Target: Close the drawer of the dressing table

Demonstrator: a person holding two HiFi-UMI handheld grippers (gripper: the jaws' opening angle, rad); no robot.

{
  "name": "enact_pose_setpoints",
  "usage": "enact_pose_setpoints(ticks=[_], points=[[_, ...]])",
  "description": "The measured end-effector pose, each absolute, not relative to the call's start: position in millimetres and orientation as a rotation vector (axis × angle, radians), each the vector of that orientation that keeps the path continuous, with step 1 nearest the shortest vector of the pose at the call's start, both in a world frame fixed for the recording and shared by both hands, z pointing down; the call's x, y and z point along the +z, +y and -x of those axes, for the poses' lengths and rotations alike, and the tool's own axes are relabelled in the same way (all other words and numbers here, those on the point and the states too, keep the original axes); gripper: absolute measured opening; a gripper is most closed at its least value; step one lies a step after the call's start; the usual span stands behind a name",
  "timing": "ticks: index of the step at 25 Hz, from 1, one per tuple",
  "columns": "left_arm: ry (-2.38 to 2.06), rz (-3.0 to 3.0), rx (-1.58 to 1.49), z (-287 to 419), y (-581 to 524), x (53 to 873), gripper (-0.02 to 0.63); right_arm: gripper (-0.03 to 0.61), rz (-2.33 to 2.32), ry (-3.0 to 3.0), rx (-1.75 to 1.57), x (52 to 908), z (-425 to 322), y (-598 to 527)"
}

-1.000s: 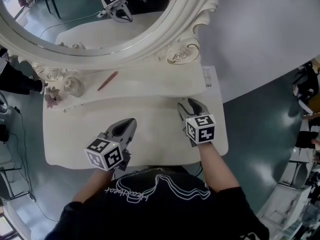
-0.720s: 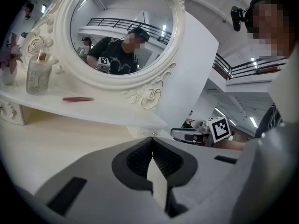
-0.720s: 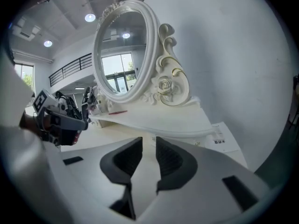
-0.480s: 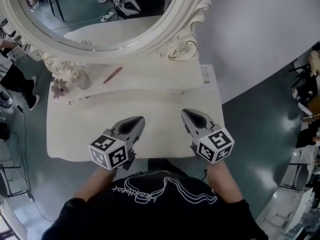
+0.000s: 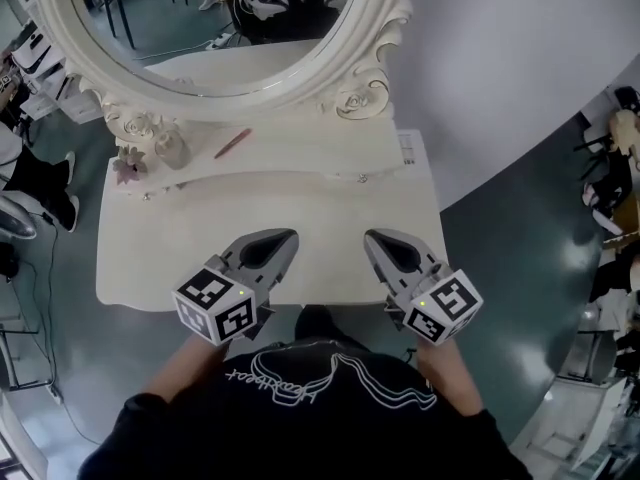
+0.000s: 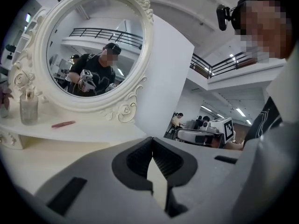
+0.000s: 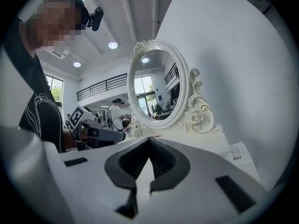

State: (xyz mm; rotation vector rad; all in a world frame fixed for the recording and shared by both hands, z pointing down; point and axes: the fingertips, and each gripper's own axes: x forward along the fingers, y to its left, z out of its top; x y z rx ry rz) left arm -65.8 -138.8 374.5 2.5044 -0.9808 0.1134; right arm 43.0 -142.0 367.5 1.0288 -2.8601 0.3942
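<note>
The white dressing table [image 5: 200, 258] stands below me, with its oval mirror [image 5: 220, 28] at the back. No drawer front juts past its near edge; the front face is hidden under the top. A small knob [image 5: 362, 179] shows on the raised back shelf. My left gripper [image 5: 285, 238] hangs over the near middle of the top, shut and empty, its jaws meeting tip to tip [image 6: 150, 143]. Beside it, my right gripper [image 5: 375, 236] is likewise shut on nothing [image 7: 148, 143]. Both point toward the mirror, above the tabletop and touching nothing.
On the back shelf stand a glass bottle [image 5: 172, 150], a dried flower [image 5: 128, 168] and a red pencil-like stick [image 5: 232, 143]. A printed label [image 5: 405, 148] sits at the shelf's right end. A white wall panel [image 5: 520, 58] rises behind; grey floor surrounds the table.
Both grippers have lifted off the tabletop and drawn back toward the person, the right one farther. They now sit level with each other at the near edge.
</note>
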Motion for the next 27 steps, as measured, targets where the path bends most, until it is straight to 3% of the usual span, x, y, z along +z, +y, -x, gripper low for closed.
enact_pose_setpoints(ticks=[27], points=[[-0.963,-2.488,0.093,62,-146,383,0.003,0.003,-1.060,-2.838,0.465,383,-48,-151]])
